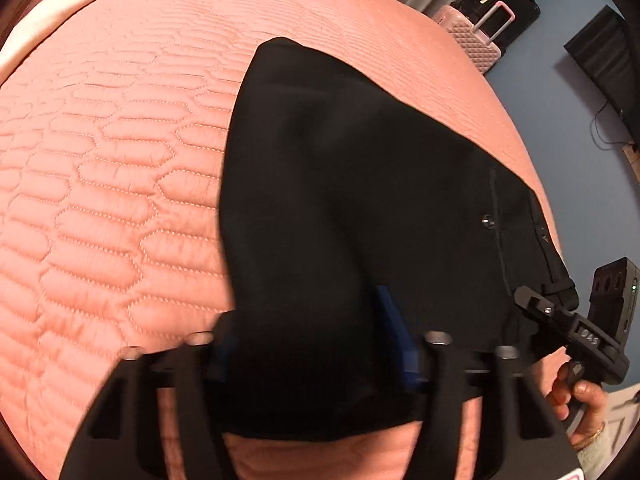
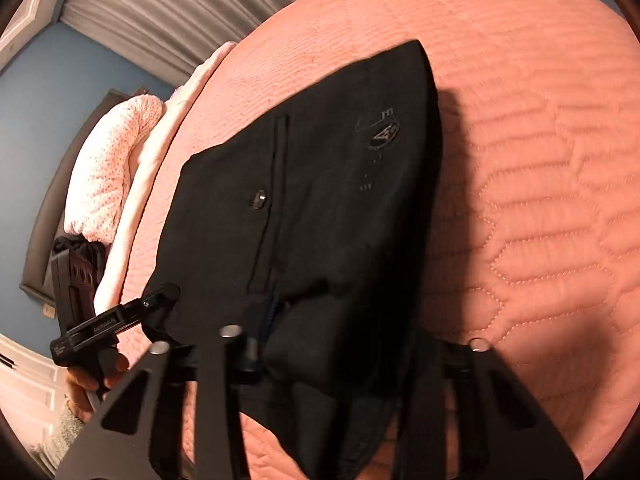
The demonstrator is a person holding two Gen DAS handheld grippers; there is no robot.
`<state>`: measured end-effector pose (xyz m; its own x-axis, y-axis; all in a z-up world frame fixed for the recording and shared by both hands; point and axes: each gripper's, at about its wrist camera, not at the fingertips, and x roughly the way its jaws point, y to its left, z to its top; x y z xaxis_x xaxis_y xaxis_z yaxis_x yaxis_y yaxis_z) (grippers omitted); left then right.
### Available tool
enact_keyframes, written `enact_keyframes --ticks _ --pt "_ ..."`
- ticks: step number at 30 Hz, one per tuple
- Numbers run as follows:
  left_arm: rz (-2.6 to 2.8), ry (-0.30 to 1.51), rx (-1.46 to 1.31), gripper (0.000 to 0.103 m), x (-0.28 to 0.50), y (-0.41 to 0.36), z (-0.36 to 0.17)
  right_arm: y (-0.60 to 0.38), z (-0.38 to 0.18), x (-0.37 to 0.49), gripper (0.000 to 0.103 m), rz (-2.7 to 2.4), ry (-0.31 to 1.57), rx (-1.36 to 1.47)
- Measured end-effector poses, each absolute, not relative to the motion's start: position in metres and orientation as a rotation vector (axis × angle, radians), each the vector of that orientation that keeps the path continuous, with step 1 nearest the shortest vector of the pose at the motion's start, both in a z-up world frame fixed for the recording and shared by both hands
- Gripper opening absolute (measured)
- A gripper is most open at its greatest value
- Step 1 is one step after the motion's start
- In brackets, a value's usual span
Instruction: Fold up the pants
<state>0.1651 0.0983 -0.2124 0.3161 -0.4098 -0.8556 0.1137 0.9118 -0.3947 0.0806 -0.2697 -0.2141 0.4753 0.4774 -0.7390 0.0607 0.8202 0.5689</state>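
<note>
Black pants (image 1: pixel 360 200) hang folded over a pink quilted bed; they also show in the right wrist view (image 2: pixel 320 200), with a pocket button and a small logo. My left gripper (image 1: pixel 316 344) is shut on the near edge of the pants; the cloth drapes over its blue pads (image 1: pixel 396 340). My right gripper (image 2: pixel 340 344) is shut on the other near corner of the pants, its fingers mostly hidden by cloth. Each gripper shows in the other's view, the right one (image 1: pixel 532 300) at the pants' right corner, the left one (image 2: pixel 160 296) at the left corner.
The pink quilted bedspread (image 1: pixel 120 200) fills most of both views. Pink and black suitcases (image 1: pixel 480 32) stand beyond the bed by a grey curtain. Pink pillows (image 2: pixel 116 168) lie at the bed's head. A blue wall (image 1: pixel 560 140) lies to the right.
</note>
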Motion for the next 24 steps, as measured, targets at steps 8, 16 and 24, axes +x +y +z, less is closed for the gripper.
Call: enact_keyframes --ticks 8,16,24 --pt "-0.366 1.256 -0.319 0.025 0.113 0.12 -0.203 -0.281 -0.191 0.033 0.025 0.328 1.107 0.598" --pt "-0.055 1.044 -0.015 0.039 0.081 0.13 -0.162 -0.324 -0.149 -0.01 0.043 0.056 0.948 0.489" --pt "-0.185 1.001 0.291 0.058 0.102 0.044 -0.164 -0.245 -0.158 0.072 0.005 0.245 1.049 0.143"
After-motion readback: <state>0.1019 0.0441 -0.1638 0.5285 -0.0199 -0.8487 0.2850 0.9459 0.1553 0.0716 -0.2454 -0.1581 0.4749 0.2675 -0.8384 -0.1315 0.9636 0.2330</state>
